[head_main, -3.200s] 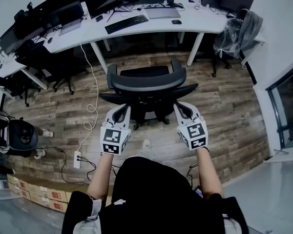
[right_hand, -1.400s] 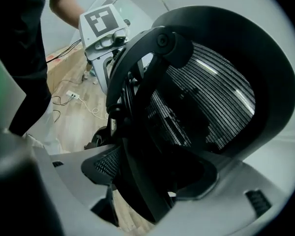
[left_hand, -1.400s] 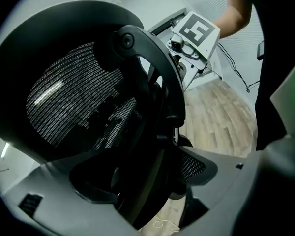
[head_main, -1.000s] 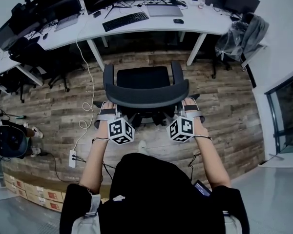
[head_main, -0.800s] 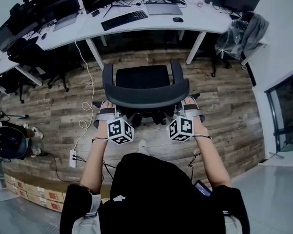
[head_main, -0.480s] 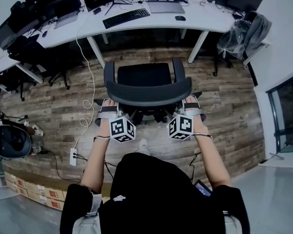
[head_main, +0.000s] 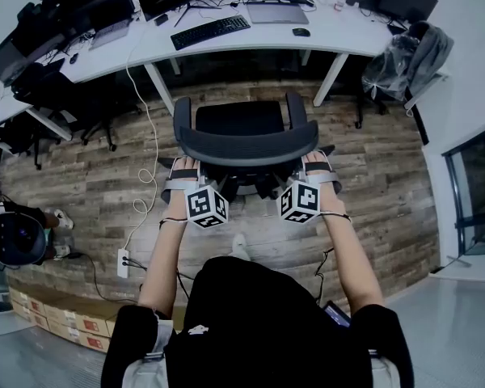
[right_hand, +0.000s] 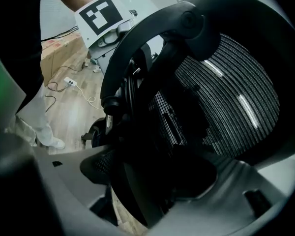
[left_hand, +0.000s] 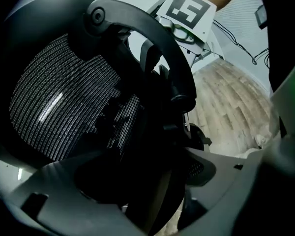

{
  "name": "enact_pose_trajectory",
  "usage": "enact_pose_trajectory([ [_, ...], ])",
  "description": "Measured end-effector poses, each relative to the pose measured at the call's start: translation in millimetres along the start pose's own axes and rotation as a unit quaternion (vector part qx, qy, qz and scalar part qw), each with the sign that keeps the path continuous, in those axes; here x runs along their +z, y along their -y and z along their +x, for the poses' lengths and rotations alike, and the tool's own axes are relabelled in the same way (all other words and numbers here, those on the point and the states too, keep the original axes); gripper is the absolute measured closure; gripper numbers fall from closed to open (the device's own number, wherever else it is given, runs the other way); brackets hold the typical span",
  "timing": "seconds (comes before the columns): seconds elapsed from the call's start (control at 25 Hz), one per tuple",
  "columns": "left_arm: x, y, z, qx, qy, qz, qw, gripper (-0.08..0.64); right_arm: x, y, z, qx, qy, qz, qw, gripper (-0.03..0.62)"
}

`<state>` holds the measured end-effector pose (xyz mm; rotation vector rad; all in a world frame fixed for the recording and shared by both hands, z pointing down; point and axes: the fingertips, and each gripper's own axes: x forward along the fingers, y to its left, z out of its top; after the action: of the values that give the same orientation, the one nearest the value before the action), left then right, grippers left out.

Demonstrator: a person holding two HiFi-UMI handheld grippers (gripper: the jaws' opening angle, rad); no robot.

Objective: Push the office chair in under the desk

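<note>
**A:** Office chair [head_main: 241, 120] stands just short of the table [head_main: 339, 32], seat facing it. How will it handle?

**B:** It should roll easily, I'd judge, but it may swivel. The mesh [left_hand: 54, 107] gives, so push on the stiff backrest rim [head_main: 246, 147]. The left tool [head_main: 181, 168] and right tool [head_main: 314, 166] straddle it near each end, jaws spread, not pinching. The left's jaws have just closed slightly.
</note>
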<state>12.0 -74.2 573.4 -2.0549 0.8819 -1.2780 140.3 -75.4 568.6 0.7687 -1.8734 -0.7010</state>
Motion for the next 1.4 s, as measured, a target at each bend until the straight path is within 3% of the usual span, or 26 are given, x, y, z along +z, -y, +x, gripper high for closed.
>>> enact_pose_trajectory([
  [1.4,-22.7,-93.9,107.6,-0.008,0.015,-0.017,0.9997,0.206,-13.0,91.8,118.2,-0.001,-0.021,0.01,1.0,0.268],
])
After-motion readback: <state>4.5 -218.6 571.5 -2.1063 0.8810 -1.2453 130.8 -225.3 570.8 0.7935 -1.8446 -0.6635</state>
